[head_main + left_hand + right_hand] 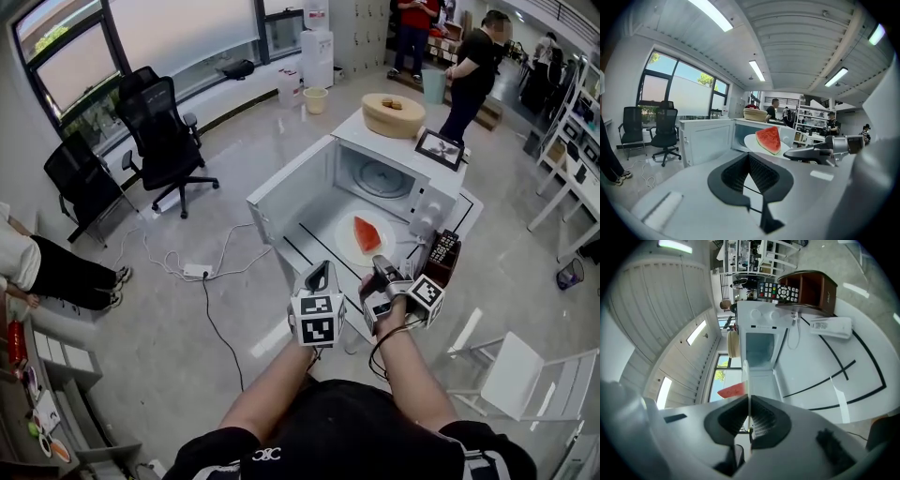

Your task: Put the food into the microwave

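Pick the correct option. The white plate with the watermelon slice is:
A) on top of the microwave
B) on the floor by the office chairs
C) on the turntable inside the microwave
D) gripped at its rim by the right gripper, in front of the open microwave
D: the right gripper has its jaws shut on the rim of the white plate, which carries the watermelon slice just in front of the microwave, and the microwave's door is open.
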A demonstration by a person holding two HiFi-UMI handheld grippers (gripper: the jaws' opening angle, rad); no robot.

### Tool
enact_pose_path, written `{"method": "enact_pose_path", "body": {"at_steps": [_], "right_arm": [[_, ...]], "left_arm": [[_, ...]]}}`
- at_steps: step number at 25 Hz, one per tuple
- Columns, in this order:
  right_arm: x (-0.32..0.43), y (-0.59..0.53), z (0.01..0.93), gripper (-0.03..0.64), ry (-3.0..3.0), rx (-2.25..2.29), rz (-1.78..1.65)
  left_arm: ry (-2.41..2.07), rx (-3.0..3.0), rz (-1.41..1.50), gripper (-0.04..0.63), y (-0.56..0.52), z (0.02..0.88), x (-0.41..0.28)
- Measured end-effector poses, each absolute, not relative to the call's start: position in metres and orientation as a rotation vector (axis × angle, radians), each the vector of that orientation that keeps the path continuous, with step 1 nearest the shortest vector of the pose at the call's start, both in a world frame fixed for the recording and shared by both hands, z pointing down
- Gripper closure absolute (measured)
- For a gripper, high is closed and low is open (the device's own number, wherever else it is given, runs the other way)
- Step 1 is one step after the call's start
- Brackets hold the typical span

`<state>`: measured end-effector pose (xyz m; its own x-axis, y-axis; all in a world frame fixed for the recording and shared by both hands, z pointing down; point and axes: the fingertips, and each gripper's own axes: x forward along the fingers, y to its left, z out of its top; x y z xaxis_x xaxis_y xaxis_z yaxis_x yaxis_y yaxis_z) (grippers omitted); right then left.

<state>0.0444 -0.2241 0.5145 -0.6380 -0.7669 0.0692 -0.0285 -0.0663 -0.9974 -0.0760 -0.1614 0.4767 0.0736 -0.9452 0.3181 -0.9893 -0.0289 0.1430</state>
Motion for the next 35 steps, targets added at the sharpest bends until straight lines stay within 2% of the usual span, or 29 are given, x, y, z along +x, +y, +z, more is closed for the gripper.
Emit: {"method": "enact_pose_path", "body": {"at_steps": [21, 35], "right_arm": [[0.008, -0.355, 0.541, 0.598, 1.472, -1.054, -1.658], [0.008, -0.413, 0.556, 0.598, 1.352, -1.166, -1.541]], "left_arm": [[-1.626, 2.211, 0.303, 0.588, -0.325, 0.501, -0.119], [-1.403, 2.328, 0.309, 0.588, -0.381, 0.511, -0.113]]}}
